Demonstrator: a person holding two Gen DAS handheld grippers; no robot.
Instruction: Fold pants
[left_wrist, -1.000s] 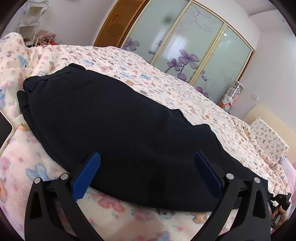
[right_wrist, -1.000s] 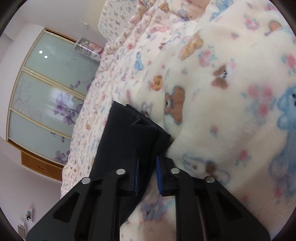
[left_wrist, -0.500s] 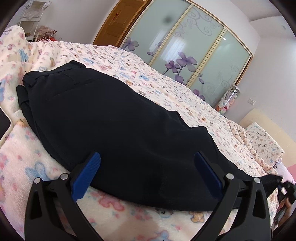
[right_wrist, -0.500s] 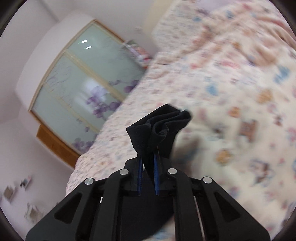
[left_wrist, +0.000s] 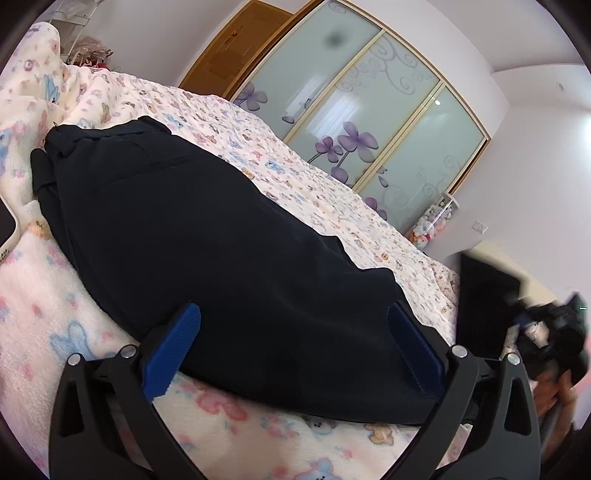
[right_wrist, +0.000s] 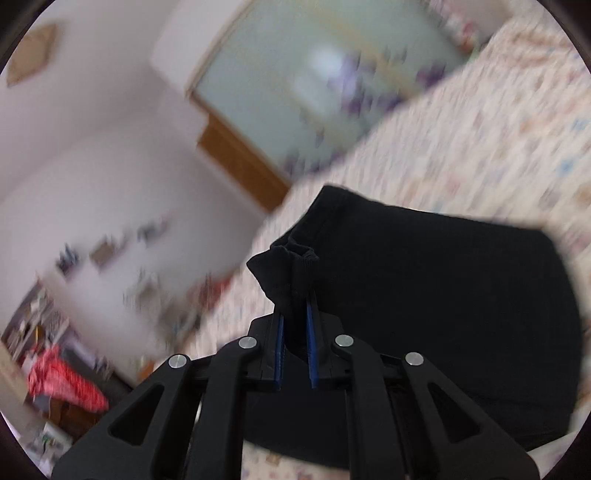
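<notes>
Black pants (left_wrist: 207, 236) are laid flat on the bed (left_wrist: 332, 192). Left claw (left_wrist: 291, 354) is held wide apart over them; right claw (right_wrist: 294, 332) is clamped on the bunched hem

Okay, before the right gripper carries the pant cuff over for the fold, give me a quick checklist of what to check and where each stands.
1. Right gripper clamped on cuff: ok, pads pinch bunched fabric.
2. Cuff lifted off the blanket: ok.
3. Left gripper open, holding nothing: ok.
4. Pants lying flat on the blanket: ok, waistband end undisturbed.
5. Both cuffs held together: cannot tell, fabric bunched.
6. Landing spot for the cuff: cannot tell, right view blurred.
</notes>
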